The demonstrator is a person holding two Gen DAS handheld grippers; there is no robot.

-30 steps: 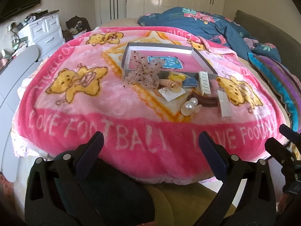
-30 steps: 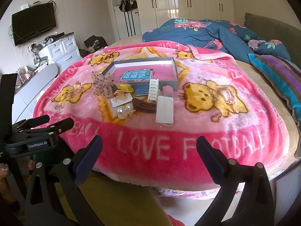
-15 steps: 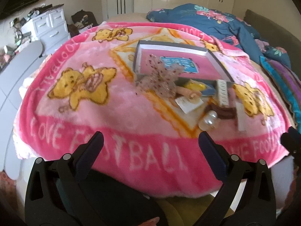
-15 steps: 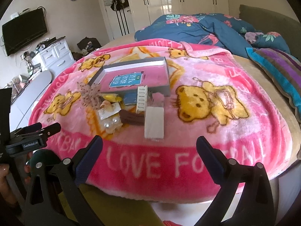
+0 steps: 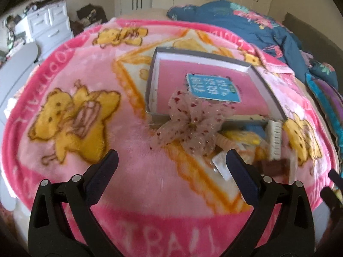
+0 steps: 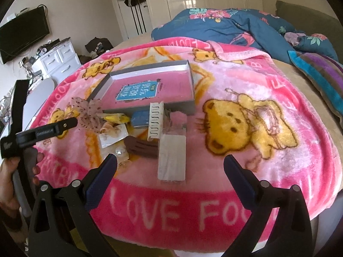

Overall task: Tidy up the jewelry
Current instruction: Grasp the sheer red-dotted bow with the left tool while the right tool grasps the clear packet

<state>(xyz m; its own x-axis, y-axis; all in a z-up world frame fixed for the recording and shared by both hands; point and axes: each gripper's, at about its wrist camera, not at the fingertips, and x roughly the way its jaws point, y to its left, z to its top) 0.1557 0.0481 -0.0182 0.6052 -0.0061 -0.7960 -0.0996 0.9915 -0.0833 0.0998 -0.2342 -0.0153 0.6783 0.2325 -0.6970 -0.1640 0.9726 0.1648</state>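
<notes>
A grey open box (image 5: 154,72) (image 6: 190,105) with a pink lining and a blue card lies on the pink blanket. In front of it lie hair accessories: a dotted sheer bow (image 5: 193,126) (image 6: 90,115), a white claw clip (image 6: 155,120) (image 5: 274,139), a brown clip (image 6: 141,147), pearl pieces (image 6: 120,152), a yellow item (image 6: 115,118) and a clear packet (image 6: 171,158). My left gripper (image 5: 171,165) is open and empty, just short of the bow. My right gripper (image 6: 170,167) is open and empty, over the packet's near end.
The pink bear blanket (image 6: 246,128) covers the bed. A blue floral quilt (image 6: 235,27) and a striped pillow (image 6: 317,75) lie behind and to the right. A white dresser (image 6: 57,62) stands on the left. The left gripper's body (image 6: 42,131) shows in the right wrist view.
Both grippers have moved forward over the bed toward the accessories. The left one has closed in on the bow. Both stay open and empty.
</notes>
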